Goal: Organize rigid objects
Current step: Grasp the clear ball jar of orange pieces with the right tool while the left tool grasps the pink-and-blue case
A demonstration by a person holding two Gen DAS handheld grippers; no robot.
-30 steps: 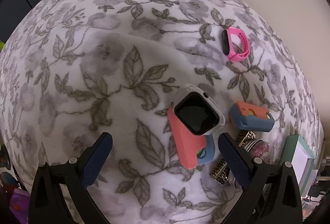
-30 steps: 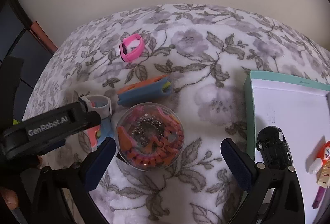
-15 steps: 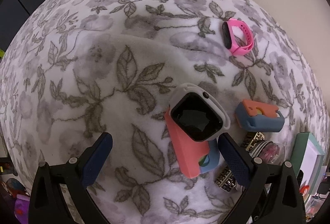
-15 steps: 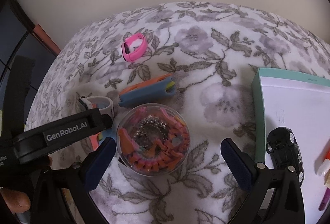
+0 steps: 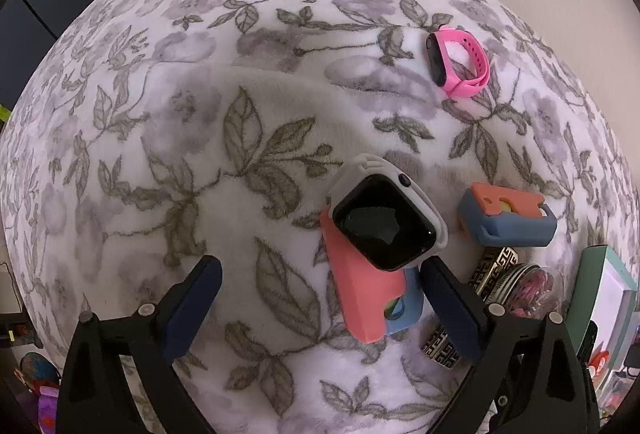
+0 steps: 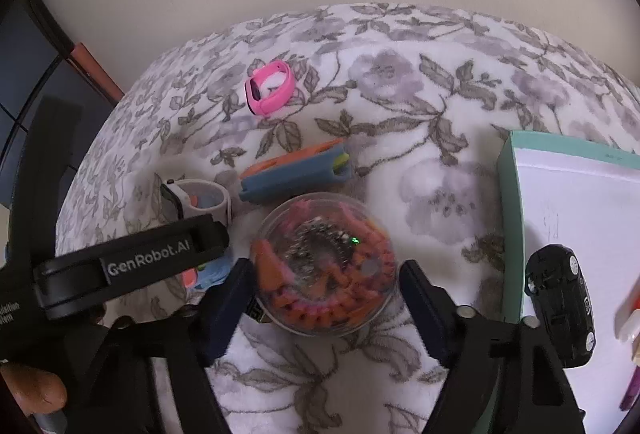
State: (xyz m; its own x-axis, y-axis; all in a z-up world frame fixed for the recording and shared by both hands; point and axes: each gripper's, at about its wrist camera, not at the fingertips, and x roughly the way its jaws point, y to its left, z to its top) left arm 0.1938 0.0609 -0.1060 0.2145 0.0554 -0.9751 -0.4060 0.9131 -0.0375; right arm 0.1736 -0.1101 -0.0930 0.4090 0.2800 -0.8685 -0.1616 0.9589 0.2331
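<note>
The right gripper [image 6: 325, 288] has its jaws spread wide around a round clear plastic container of orange beads [image 6: 324, 266], seemingly touching neither side. The left gripper [image 5: 316, 298] is wide apart, empty, beside a grey-cased square smartwatch [image 5: 386, 220].

A: What's under the jar [image 6: 325, 266]?
B: Patterned thing, mostly covered; only a corner shows by the R gripper's [image 6: 326, 294] left finger.
A: Tray [image 6: 510, 218]?
B: Cut off at frame edge, right of the fingers. Toys at its far right are blurred, can't ID.
A: L view?
B: Coral block [image 5: 360, 290] partly under the watch [image 5: 386, 220]; jar half behind the right finger.
</note>
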